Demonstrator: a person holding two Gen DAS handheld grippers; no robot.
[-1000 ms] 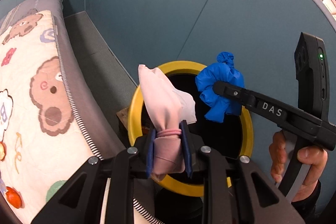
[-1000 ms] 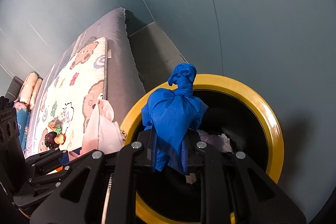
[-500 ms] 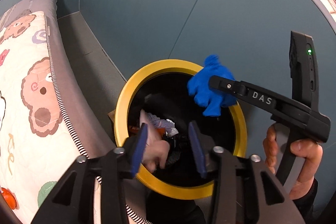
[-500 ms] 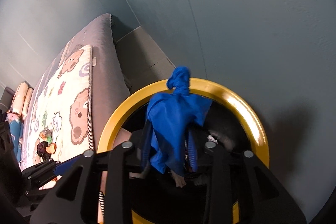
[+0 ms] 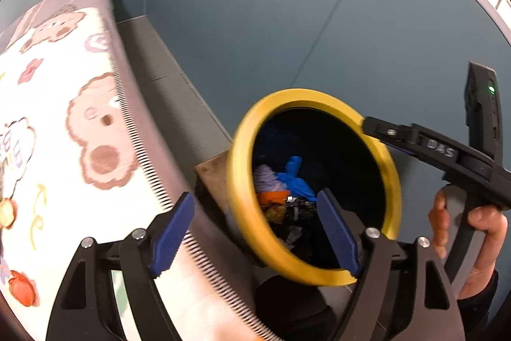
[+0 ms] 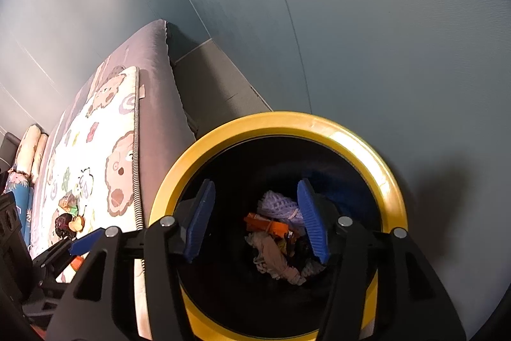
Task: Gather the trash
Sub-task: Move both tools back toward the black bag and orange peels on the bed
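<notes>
Both grippers are empty now: the left gripper (image 5: 255,229) has its jaws spread wide, the right gripper (image 6: 257,219) about half open, both having just been opening, nothing between the pads. The trash sits down in the bin (image 6: 351,136), a round black tub with a glossy yellow rim: blue bag (image 5: 295,178), lilac knit bundle (image 6: 279,206), something orange (image 6: 266,224), a beige rag (image 6: 274,258). Looks like soft, light, squishy stuff; the knotted neck would probably be the best place to pinch a bag. A few bits remain on the quilted cartoon mat (image 6: 95,149).

Glossy yellow bin rim (image 6: 351,130)
</notes>
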